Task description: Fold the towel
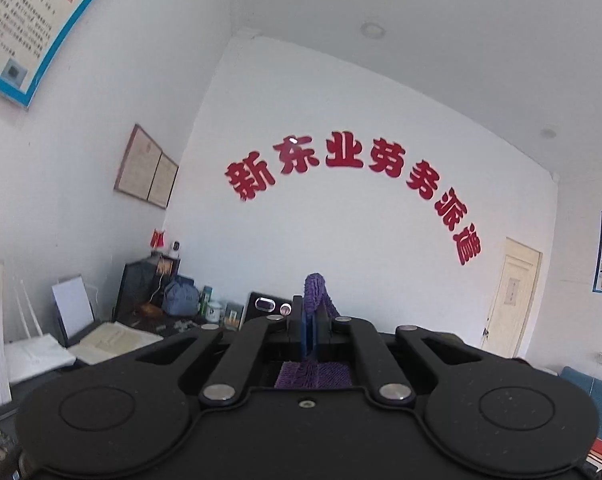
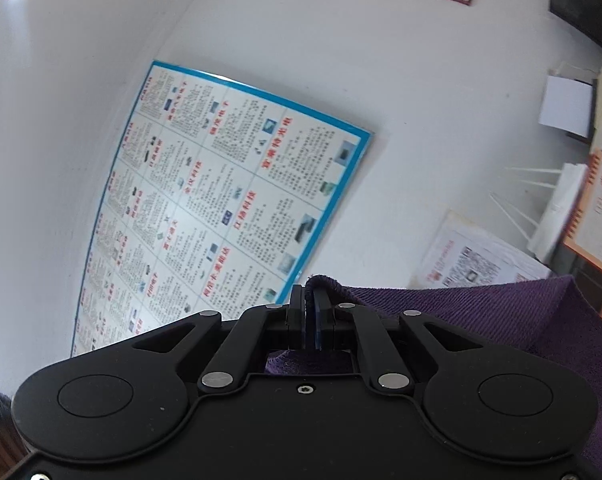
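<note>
Towel (image 2: 481, 312): purple, pile-textured, held aloft at two points. We logged the left gripper (image 1: 311, 320) with its fingers pressed together on a bunched edge; a tuft stood up above the fingertips and more cloth showed below, behind them. We logged the right gripper (image 2: 311, 320) likewise pinching a towel edge between its fingers, the cloth spreading away to the right of them. Beyond the right fingers: a blue-bordered wall poster (image 2: 229, 200).
</note>
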Tool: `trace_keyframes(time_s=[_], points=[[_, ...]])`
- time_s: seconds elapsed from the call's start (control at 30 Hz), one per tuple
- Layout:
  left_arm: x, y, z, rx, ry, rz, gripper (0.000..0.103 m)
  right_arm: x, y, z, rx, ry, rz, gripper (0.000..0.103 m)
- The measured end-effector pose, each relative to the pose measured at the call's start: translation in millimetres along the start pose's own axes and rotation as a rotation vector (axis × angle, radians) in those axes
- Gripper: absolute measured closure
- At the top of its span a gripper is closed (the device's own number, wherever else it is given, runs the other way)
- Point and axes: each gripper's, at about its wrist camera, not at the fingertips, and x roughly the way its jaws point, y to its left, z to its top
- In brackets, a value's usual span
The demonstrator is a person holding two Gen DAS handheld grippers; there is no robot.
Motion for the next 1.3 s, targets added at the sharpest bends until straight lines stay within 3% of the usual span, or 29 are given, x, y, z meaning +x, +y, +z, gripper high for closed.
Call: trace_keyframes(time_s=[0.13,0.27,0.4,0.53,0.67,0.77,0.83,0.87,0.9,1.0,1.13,1.3], points=[[-13.0,-28.8,38.9,0.08,-0.054,-0.035,0.1,22.9,45.5,33.0,-0.1,-0.018,0.088,0.098],[-22.0,-59.6,32.6,0.128,-0.049,-0.098,0.1,19.9,73.4,43.1,-0.151,-0.043,0.157,0.098],[-16.6,-85.1,-13.6,0.1,0.038,-0.181,0.1,-10.2,63.7,22.1,-0.122,-0.058,0.163,0.098],[11.5,-92.4,-113.0,-0.023,0.279,-0.22,0.1,-65.8,30.6,-15.0,-0.061,-0.095,0.096,0.098],[23.9,-77.8,-217.1,-0.155,0.476,-0.144,0.1,-143.7,-11.7,-66.4,-0.003,-0.128,-0.065,0.098],[23.9,-44.5,-297.5,-0.222,0.633,0.037,0.099,-185.9,-35.3,-105.9,-0.008,-0.064,-0.3,0.098],[24.7,-18.3,-333.3,-0.18,0.712,0.2,0.098,-202.2,-50.6,-128.3,0.01,-0.018,-0.404,0.096],[23.8,-10.5,-339.4,-0.144,0.726,0.235,0.098,-209.1,-60.3,-140.6,0.022,0.004,-0.463,0.095],[26.0,1.5,-352.7,-0.081,0.746,0.307,0.098,-210.7,-67.9,-148.6,0.029,0.032,-0.508,0.086],[36.1,37.2,-375.0,-0.036,0.787,0.387,0.098,-193.1,-92.4,-170.1,-0.043,0.157,-0.688,0.068],[55.1,75.6,-391.8,-0.017,0.798,0.411,0.096,-138.0,-138.5,-183.6,-0.227,0.365,-0.865,0.068],[87.1,97.6,-420.8,0.063,0.833,0.399,0.096,-84.8,-233.2,-194.4,-0.44,0.621,-1.077,0.068]])
